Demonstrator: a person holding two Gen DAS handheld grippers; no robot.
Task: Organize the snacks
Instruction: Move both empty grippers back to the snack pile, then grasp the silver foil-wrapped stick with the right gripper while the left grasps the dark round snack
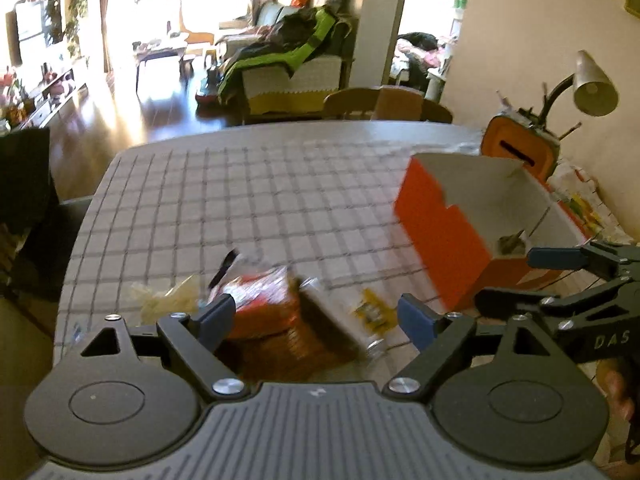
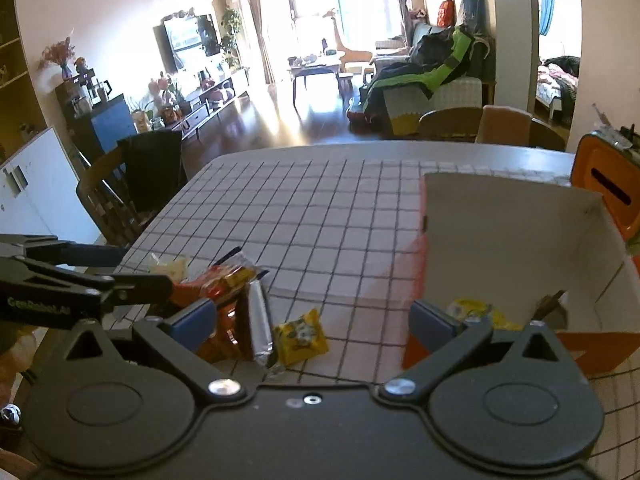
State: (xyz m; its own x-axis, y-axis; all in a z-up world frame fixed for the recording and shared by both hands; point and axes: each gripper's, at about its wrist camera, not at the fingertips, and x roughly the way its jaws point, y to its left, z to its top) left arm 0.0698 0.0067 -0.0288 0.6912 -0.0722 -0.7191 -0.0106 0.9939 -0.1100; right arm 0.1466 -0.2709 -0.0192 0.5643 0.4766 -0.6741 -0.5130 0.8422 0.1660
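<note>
Several snack packs lie in a pile on the checked tablecloth: a red-orange pack, a brown and silver bar, a small yellow packet and a pale packet. An open orange box stands to the right, with a yellow packet and a dark one inside. My left gripper is open just above the pile. My right gripper is open, between the pile and the box.
An orange bin and a desk lamp stand at the far right of the table. Wooden chairs stand at the far edge and another chair at the left. A living room lies beyond.
</note>
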